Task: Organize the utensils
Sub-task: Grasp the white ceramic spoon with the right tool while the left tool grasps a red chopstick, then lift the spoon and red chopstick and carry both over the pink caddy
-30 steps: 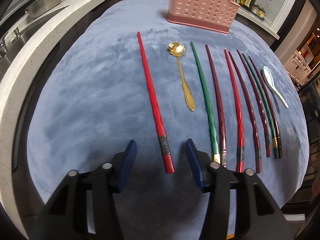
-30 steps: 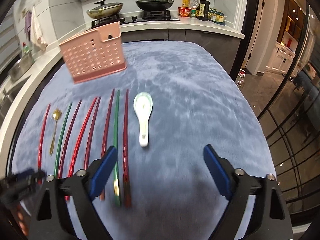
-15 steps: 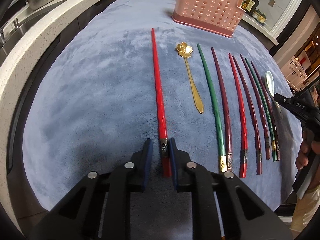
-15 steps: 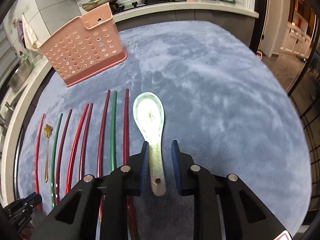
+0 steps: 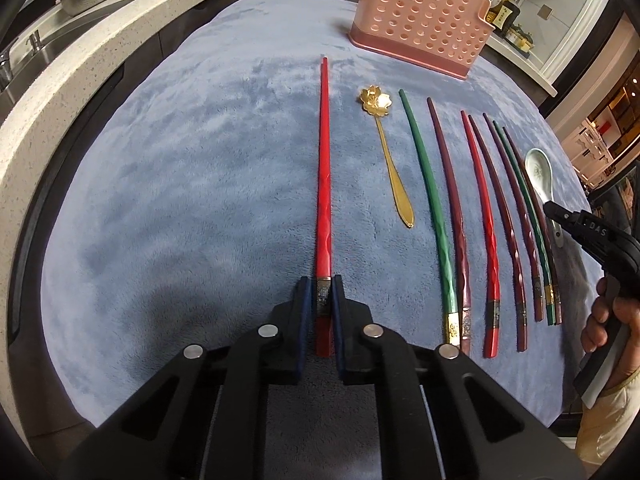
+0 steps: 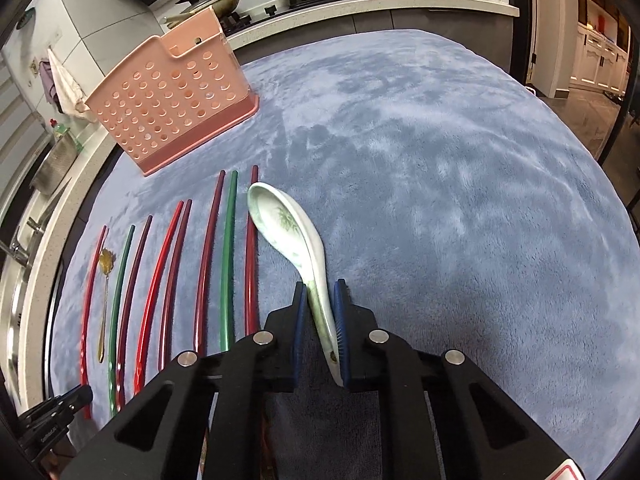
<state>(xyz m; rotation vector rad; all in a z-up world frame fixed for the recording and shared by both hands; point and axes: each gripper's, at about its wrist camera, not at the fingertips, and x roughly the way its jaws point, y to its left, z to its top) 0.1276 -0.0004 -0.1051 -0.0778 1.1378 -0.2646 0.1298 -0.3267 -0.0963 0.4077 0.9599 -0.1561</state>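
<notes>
Lying lengthwise toward the pink utensil basket (image 5: 424, 20) at the counter's far edge, the red chopstick (image 5: 323, 184) is clamped by the left hand-held gripper (image 5: 321, 300); the ceramic spoon (image 6: 296, 240) is clamped by the right hand-held gripper (image 6: 320, 304), nearer the counter's right edge.

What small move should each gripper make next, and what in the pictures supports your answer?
Probably lift both straight up, then carry toward the pink basket. The left gripper, its jaws just closed, clamps the red chopstick near its banded end; the right gripper, likewise just closed, grips the white spoon by its handle. Both utensils look secured, and the basket looks empty.
</notes>
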